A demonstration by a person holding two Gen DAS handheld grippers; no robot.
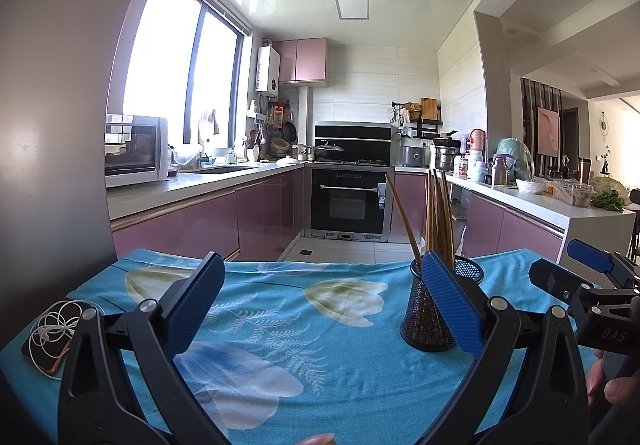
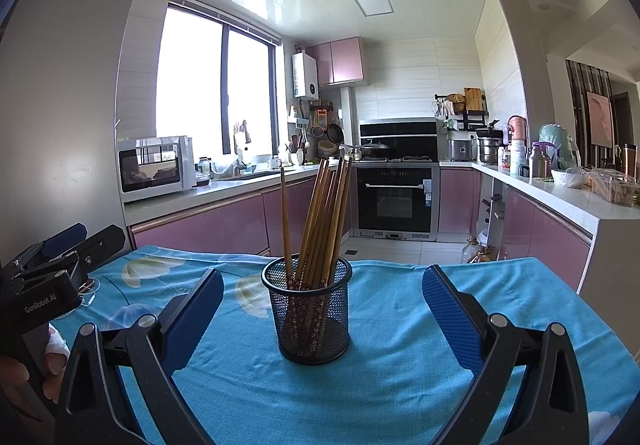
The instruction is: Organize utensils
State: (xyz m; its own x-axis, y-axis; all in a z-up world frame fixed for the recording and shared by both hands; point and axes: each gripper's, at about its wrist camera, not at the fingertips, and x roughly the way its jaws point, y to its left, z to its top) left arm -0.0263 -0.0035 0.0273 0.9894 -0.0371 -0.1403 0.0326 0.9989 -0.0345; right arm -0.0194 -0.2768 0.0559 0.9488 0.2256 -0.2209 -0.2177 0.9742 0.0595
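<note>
Blue flowery tablecloth [image 2: 400, 325] holds a black mesh cup [image 2: 308, 309] of brown wooden chopsticks [image 2: 324, 221]; left gripper [image 1: 324, 305] and right gripper [image 2: 320, 309] gape wide, empty.

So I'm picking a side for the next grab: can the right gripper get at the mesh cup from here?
Probably yes: the right gripper is open, the mesh cup stands between its fingers, nothing blocking.

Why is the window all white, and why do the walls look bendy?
In both wrist views the window is blown out by daylight, so nothing outside shows. The fisheye lens curves the walls and counters near the edges, and the corners go dark. The chopsticks in the mesh holder stay sharp in the right wrist view.
</note>
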